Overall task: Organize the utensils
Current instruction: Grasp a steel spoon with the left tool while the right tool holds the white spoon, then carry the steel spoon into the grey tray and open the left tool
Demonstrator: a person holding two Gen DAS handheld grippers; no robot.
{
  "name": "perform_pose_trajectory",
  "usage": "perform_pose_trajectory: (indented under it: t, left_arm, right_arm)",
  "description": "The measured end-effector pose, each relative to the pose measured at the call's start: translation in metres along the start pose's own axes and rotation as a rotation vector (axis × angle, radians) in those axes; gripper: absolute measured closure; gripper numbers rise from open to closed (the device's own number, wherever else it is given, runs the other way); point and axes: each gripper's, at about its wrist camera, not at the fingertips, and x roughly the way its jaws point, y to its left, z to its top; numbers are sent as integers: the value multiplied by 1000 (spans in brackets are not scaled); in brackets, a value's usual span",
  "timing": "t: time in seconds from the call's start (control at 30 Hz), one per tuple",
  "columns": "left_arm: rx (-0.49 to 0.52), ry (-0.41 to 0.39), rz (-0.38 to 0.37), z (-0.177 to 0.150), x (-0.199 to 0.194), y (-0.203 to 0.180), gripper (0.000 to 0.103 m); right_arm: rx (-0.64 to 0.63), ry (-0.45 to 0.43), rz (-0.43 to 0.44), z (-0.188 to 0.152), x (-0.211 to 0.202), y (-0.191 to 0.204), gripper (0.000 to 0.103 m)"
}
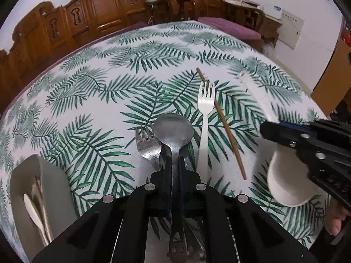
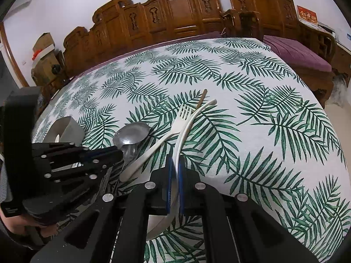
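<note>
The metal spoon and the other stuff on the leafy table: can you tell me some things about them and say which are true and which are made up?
1. The left gripper is shut on the metal spoon. True.
2. The white plastic fork is held by the right gripper. False: it lies loose on the tablecloth; that gripper is shut on the white ladle.
3. A metal fork lies beside the spoon. True.
4. Two brown chopsticks lie on the table. False: only one brown chopstick shows there.
5. The grey holder at the left is empty. False: something white already stands inside it.
</note>
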Motion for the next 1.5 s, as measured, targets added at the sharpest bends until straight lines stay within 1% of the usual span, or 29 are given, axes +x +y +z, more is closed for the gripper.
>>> perform_pose_trajectory:
  t: [0.2, 0.43, 0.83, 1.1, 1.27, 1.5]
  left_arm:
    - [-13, -45, -15, -4, -28, 7, 98]
    - [-26, -105, -17, -12, -67, 19, 98]
    - [-58, -154, 1, -32, -107, 48, 98]
    - [-101, -181, 4, -43, -121, 70, 98]
    - [-124, -200, 32, -51, -125, 86, 98]
    - [-217, -172, 51, -66, -110, 122, 98]
  right_arm:
    - [-12, -4, 1, 0, -2, 5, 96]
    - [-61, 2, 6, -3, -1, 21, 96]
    - [-141, 13, 29, -7, 2, 51, 96]
    - [-177, 20, 40, -11, 5, 65, 96]
    - [-191, 20, 50, -12, 5, 71, 96]
    - [-202, 18, 64, -11, 5, 77, 96]
